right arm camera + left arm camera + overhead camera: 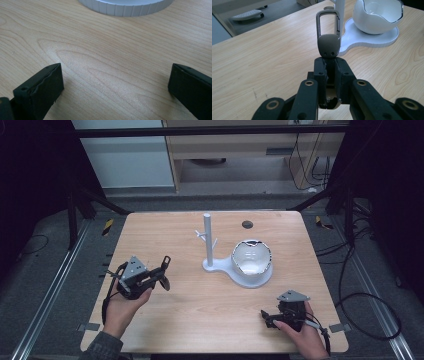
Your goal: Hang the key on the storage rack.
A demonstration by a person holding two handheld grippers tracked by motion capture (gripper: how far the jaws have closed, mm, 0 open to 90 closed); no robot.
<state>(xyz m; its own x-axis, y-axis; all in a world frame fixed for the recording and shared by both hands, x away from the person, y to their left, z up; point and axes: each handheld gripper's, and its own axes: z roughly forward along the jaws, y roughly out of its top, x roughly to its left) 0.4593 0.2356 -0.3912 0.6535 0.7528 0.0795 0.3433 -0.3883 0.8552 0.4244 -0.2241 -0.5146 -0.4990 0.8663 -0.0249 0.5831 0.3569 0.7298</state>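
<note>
A pale wooden table (200,310) with a plain grain stands on grey carpet, with dark frame bars and loose cables around it and light cabinets at the back of the room. A small dark round disc (247,224) sits in the tabletop near its far edge.

The left gripper (329,67) is held above the table's near left part, its jaws clamped together on the grey body of a metal clip (328,37), whose open loop sticks out beyond the jaw tips. Ahead of it and to its right stands a white stand (239,270): a flat base, an upright post (207,240) with short pegs, and a round white bowl (252,257) with a shiny rim.

The right gripper (270,316) rests low over the table's near right part, jaws wide apart with bare wood between them; the stand's ribbed base edge lies just ahead of it.
</note>
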